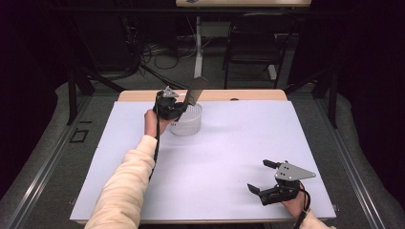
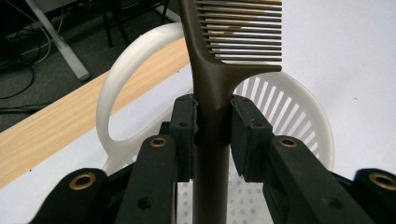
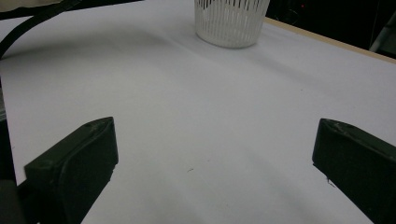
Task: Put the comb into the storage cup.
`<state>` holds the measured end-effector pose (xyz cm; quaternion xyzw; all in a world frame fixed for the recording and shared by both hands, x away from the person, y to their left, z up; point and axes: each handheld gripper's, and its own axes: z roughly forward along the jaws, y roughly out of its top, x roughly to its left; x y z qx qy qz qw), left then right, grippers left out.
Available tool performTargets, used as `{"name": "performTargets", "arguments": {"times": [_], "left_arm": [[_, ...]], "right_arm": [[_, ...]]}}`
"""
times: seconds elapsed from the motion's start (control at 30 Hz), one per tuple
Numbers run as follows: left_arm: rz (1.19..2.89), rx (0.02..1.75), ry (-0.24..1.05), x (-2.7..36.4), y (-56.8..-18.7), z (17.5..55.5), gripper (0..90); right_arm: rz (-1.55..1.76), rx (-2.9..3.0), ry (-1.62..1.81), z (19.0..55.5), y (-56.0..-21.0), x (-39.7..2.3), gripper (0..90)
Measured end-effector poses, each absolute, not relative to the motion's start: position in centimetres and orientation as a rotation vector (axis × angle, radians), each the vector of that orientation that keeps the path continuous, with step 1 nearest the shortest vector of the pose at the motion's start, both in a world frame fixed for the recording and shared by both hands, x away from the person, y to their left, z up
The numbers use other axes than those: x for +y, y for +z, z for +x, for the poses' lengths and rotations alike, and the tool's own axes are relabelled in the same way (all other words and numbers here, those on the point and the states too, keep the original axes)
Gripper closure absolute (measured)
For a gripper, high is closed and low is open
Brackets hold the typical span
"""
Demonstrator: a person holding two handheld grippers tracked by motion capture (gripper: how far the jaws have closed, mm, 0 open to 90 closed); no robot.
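Gripping a brown comb (image 2: 211,93) by its handle, the left gripper (image 1: 177,110) holds it tilted over the white slatted basket (image 1: 187,122) at the far side of the white table (image 1: 229,152). The right gripper (image 1: 265,176) rests near the front edge, jaws wide apart and empty. If the comb is released at this slant, its toothed end could catch the rim and tip out, or nudge the light basket over. Count: one comb, one basket, two grippers.
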<state>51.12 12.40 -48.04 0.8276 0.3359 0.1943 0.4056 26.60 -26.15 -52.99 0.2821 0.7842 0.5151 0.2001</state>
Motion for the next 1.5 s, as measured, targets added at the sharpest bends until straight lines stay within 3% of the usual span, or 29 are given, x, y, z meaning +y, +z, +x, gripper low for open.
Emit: {"name": "performTargets", "arguments": {"times": [0.87,1.03,1.2,1.23,1.5], "left_arm": [[2.159,0.824,0.468,12.2,-48.8,50.8,70.5],[2.118,0.825,0.472,12.4,-48.2,50.3,43.1],[2.118,0.802,0.466,12.7,-47.1,49.7,30.4],[2.122,0.798,0.46,12.8,-46.9,49.6,24.3],[2.152,0.779,0.444,13.1,-45.9,48.7,11.6]], "right_arm": [[0.789,2.192,1.44,26.6,-53.0,-26.2,0.0],[0.789,2.192,1.439,26.6,-53.0,-26.2,0.0],[0.786,2.193,1.439,26.6,-53.0,-26.1,0.0],[0.787,2.194,1.437,26.6,-53.0,-26.1,0.0],[0.785,2.195,1.436,26.7,-53.0,-26.1,0.0]]}}
